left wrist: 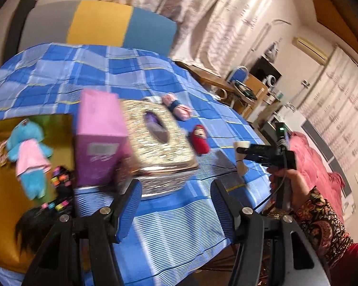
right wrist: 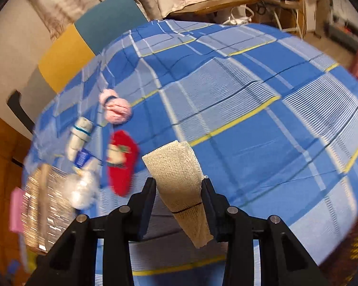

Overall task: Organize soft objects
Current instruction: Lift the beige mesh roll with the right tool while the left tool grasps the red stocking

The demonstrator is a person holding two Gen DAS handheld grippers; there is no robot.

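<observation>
My right gripper [right wrist: 179, 200] is shut on a cream mesh cloth roll [right wrist: 176, 166], lifted above the blue plaid tablecloth [right wrist: 262, 119]. In the left wrist view the same gripper [left wrist: 241, 153] shows at the right, held by a hand, with the cream roll [left wrist: 242, 166] in it. A red sock [right wrist: 121, 162], a pink bundled roll [right wrist: 117, 109] and a white roll with a blue band [right wrist: 80, 135] lie on the cloth to the left. My left gripper [left wrist: 176, 212] hangs open over the cloth with nothing between its blue pads [left wrist: 128, 209].
A glittery silver tissue box [left wrist: 157, 138] and a pink carton [left wrist: 100, 138] stand just beyond my left fingers. Left of them a yellow box [left wrist: 4, 209] holds a blue plush doll [left wrist: 28, 157] and black hair with coloured clips [left wrist: 59, 190]. A pink blanket [left wrist: 317, 166] lies right of the table.
</observation>
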